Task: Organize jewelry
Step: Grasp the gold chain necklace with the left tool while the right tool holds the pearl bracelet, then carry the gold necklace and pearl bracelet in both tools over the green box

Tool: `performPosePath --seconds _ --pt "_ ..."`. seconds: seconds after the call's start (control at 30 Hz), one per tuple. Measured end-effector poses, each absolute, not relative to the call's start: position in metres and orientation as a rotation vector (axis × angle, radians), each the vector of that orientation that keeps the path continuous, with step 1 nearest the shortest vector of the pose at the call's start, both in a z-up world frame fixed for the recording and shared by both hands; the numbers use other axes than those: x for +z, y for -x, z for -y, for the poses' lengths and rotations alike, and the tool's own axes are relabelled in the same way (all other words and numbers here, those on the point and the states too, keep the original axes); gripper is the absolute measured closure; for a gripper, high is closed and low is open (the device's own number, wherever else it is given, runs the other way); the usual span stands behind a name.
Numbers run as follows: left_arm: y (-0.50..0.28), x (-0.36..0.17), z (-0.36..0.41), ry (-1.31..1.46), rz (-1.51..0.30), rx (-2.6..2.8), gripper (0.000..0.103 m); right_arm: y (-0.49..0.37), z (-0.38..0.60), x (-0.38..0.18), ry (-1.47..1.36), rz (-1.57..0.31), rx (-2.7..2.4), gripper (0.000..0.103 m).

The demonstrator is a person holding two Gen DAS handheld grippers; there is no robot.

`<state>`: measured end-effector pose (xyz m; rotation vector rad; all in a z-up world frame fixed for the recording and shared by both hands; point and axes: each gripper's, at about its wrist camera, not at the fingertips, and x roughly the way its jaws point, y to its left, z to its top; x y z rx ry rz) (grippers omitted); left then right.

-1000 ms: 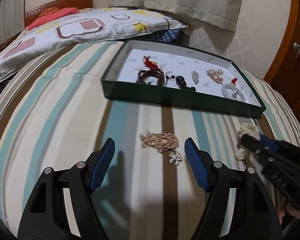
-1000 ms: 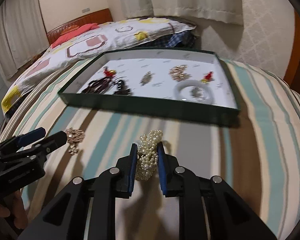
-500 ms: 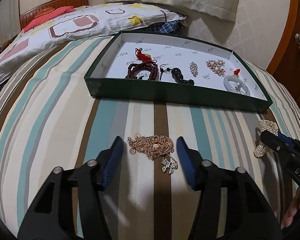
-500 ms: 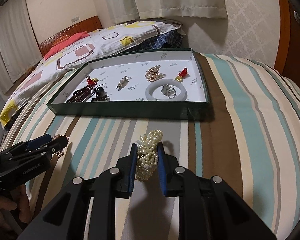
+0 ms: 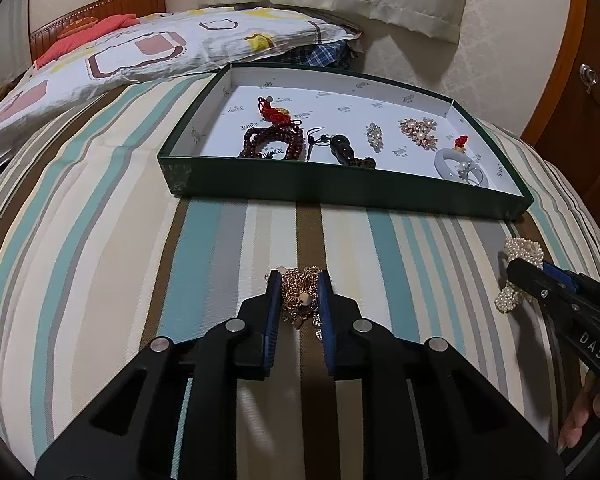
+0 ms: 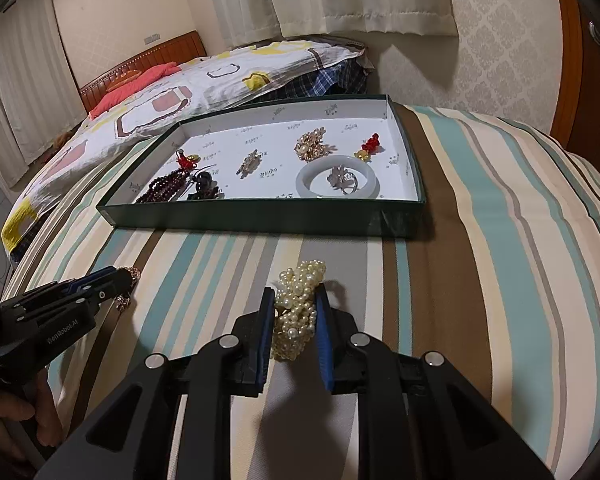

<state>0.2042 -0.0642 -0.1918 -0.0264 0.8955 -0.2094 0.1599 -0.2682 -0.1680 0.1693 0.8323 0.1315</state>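
A bunched gold chain necklace (image 5: 298,292) lies on the striped bedspread. My left gripper (image 5: 300,280) is closing on it, its blue pads pressing the chain from both sides. The same gripper (image 6: 124,276) shows at the left of the right wrist view, with a bit of gold chain (image 6: 122,302) hanging below its tip. My right gripper (image 6: 295,296) is shut on a cream pearl bracelet (image 6: 302,278) that rests on the bedspread. In the left wrist view that gripper (image 5: 516,270) and the pearl bracelet (image 5: 522,248) are at the right edge.
A shallow green box (image 5: 340,192) with a white lining stands just beyond both grippers. It holds a dark red bead bracelet (image 5: 270,146), a white bangle (image 6: 336,182), brooches and red-knotted charms. A patterned quilt (image 5: 140,52) lies behind it and a wooden cabinet (image 5: 592,108) stands at the right.
My left gripper's jaws have come together from wide open around the gold chain. The right gripper has kept its hold on the pearl bracelet.
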Motion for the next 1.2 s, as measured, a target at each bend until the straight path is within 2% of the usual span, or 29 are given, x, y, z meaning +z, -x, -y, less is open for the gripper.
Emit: performPosePath --seconds 0.6,1.2 --pt "-0.194 -0.183 0.067 0.013 -0.858 -0.226 0.086 -0.156 0.266 -0.166 -0.167 -0.822 0.136 0.083" --pt "-0.181 -0.133 0.069 0.027 -0.737 -0.263 0.086 -0.145 0.258 -0.126 -0.150 -0.721 0.150 0.083"
